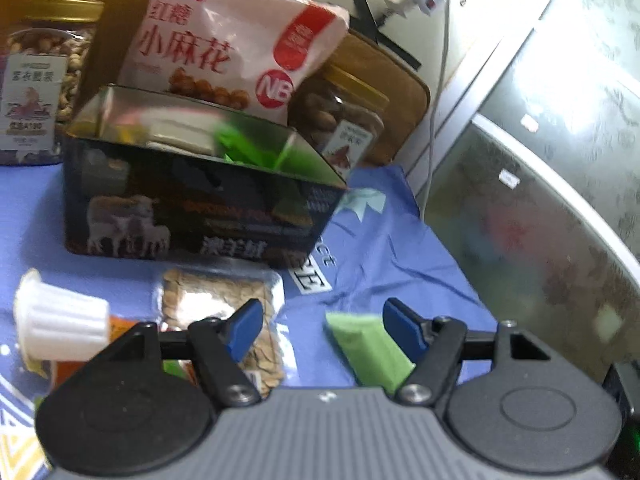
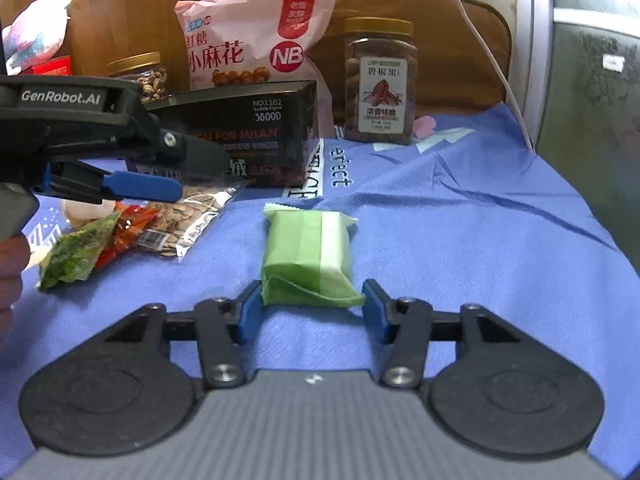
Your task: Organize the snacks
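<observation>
A green wrapped snack (image 2: pixel 306 258) lies on the blue cloth (image 2: pixel 460 240). My right gripper (image 2: pixel 312 308) is open, its blue pads on either side of the snack's near end. My left gripper (image 1: pixel 320 328) is open and empty above the cloth, the same green snack (image 1: pixel 368 350) by its right pad and a clear seed packet (image 1: pixel 224 312) under its left pad. It shows in the right wrist view (image 2: pixel 140 188) above the loose snacks. A black tin box (image 1: pixel 200 184) holds several snacks, a green one among them.
A pink snack bag (image 1: pixel 236 40) and two nut jars (image 1: pixel 36 76) (image 2: pixel 380 80) stand behind the tin. A white jelly cup (image 1: pixel 60 320), an orange packet (image 2: pixel 128 232) and a green packet (image 2: pixel 76 256) lie at the left. A wall and cable are on the right.
</observation>
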